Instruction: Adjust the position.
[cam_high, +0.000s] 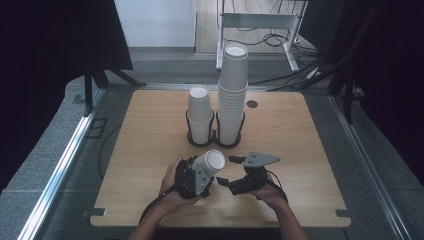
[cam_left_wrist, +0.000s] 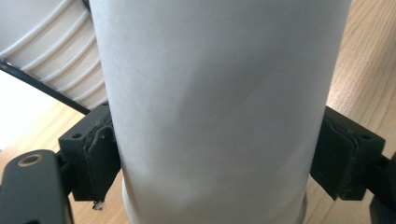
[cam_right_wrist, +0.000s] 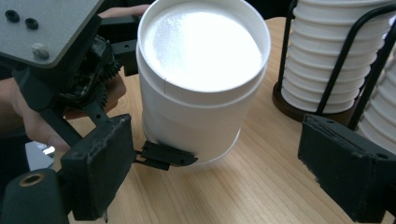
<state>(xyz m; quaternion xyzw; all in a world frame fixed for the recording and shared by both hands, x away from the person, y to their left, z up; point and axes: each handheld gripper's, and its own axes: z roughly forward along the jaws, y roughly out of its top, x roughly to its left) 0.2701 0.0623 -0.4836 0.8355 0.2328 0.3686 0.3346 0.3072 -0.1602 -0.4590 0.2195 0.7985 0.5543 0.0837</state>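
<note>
Cups (cam_high: 209, 163) nested as a short pair, clamped by the side in the left gripper (cam_high: 196, 176), tilted with the mouth toward the right gripper (cam_high: 231, 171), low over the table (cam_high: 150, 150) in front of the two racks: short stack (cam_high: 200, 114) and tall stack (cam_high: 233, 95). Right gripper spread wide, holding nothing, just beside the rim. Judged next: separating the pair. Best done by closing lightly on the upper rim only, pulling straight along the axis, keeping the left squeeze gentle to avoid denting the wall.
</note>
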